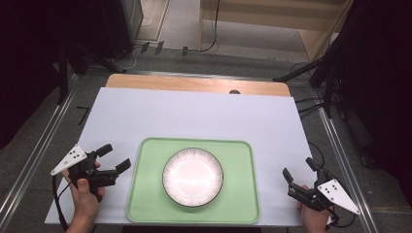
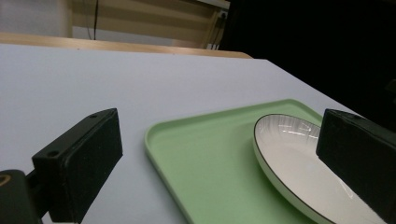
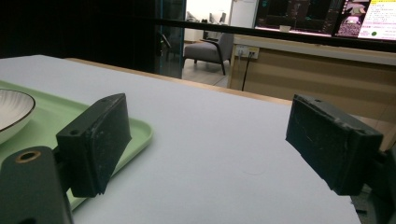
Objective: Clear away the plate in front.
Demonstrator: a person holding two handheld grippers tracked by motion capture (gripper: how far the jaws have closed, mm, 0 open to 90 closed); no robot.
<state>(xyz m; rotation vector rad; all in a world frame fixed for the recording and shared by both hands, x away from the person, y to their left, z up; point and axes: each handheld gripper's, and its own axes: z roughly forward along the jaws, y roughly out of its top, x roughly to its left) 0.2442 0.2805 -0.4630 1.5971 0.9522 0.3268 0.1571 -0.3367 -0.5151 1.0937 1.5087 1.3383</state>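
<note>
A white plate (image 1: 193,176) with a dark rim sits in the middle of a light green tray (image 1: 149,194) at the front of the table. My left gripper (image 1: 114,158) is held open just left of the tray, nothing between its jaws. In the left gripper view the tray (image 2: 205,158) and the plate (image 2: 299,163) lie ahead between the open fingers (image 2: 81,161). My right gripper (image 1: 299,170) is open to the right of the tray near the table's right edge. The right gripper view shows the tray corner (image 3: 137,133) and the plate's rim (image 3: 14,112) at its left.
A white sheet (image 1: 194,121) covers the table, with a wooden strip (image 1: 194,84) along the far edge. Metal rails run along both sides of the table. Cables lie on the floor beyond the table.
</note>
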